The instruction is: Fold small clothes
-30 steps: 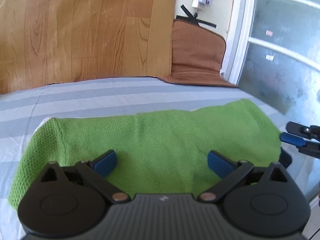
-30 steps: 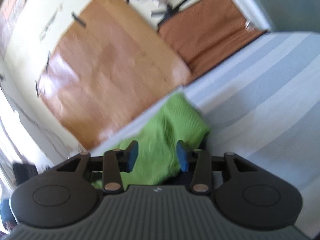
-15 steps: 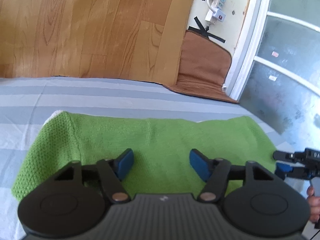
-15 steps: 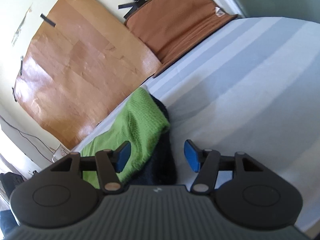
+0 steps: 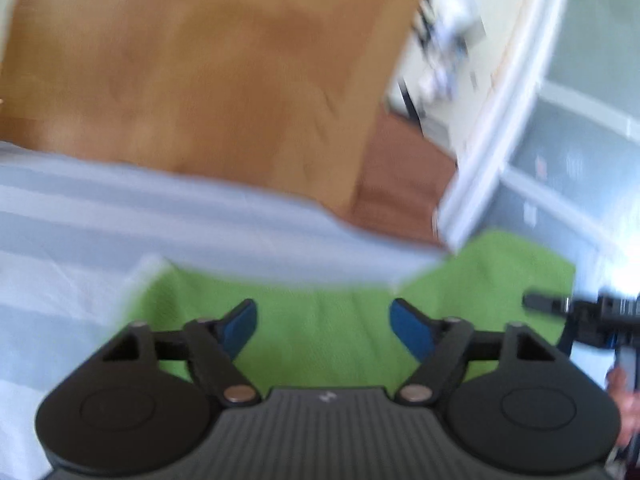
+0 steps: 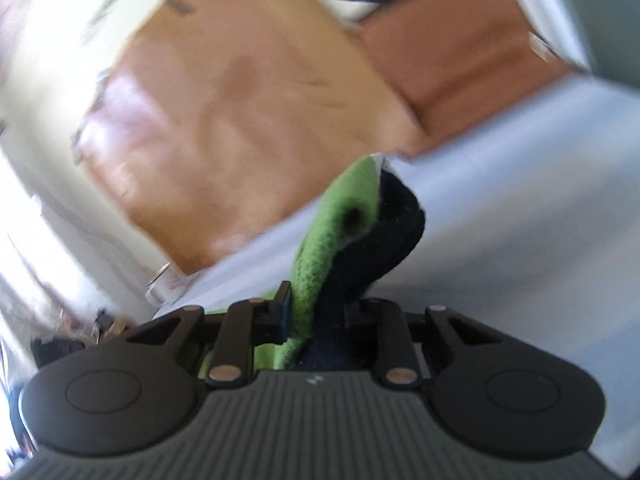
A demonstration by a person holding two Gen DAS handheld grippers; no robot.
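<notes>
A green knit garment (image 5: 320,320) with a dark inner layer lies on the striped sheet (image 5: 100,220). My left gripper (image 5: 322,328) is open above its middle, holding nothing. My right gripper (image 6: 316,312) is shut on the garment's end, green (image 6: 320,248) and dark (image 6: 384,236) layers bunched between the jaws and lifted off the sheet (image 6: 520,200). The right gripper also shows in the left wrist view (image 5: 560,304) at the garment's raised right end. Both views are blurred.
The sheet's far edge drops to a wood floor (image 5: 200,80) with a brown mat (image 5: 400,180). A white door frame (image 5: 500,120) and glass panels stand at right. A small tin (image 6: 164,284) sits by the edge at left.
My right gripper has closed on the garment's end and lifted it. My left gripper stayed open over the middle and its view swung; the garment's right end rose.
</notes>
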